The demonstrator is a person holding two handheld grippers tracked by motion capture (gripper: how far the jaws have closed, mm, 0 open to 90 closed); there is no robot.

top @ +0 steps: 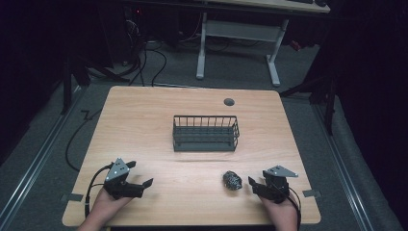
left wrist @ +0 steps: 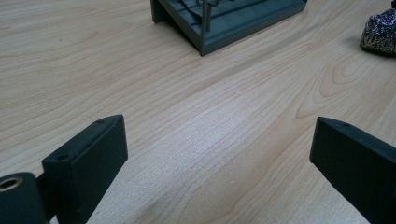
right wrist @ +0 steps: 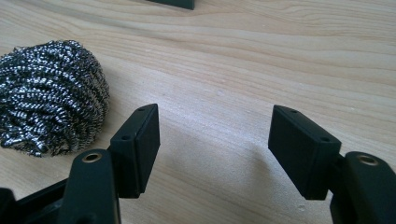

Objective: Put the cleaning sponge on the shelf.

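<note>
On the near edge of the wooden table (top: 144,115) a person rests both hands, a two-jaw tool in each. The right gripper (top: 253,184) sits just beside a steel-wool scouring ball (top: 232,180), its jaws spread apart with nothing between them; in the right gripper view the ball (right wrist: 49,95) lies to the left of the jaws, outside the gap and close to one jaw, though I cannot tell whether it touches. The left gripper (top: 146,183) lies well apart from the ball, on the other side, and its jaws are likewise released over bare wood.

A dark wire basket (top: 206,133) stands upright in the middle of the table, beyond the ball, and looks empty, as far as the dim high view lets me judge. My guess is that the ball is meant for it. If so, the work has hardly begun: the ball is not yet gripped, and lifting, carrying and dropping it in all remain.

No brand, label or writing can be read on the basket, the ball or either tool.
</note>
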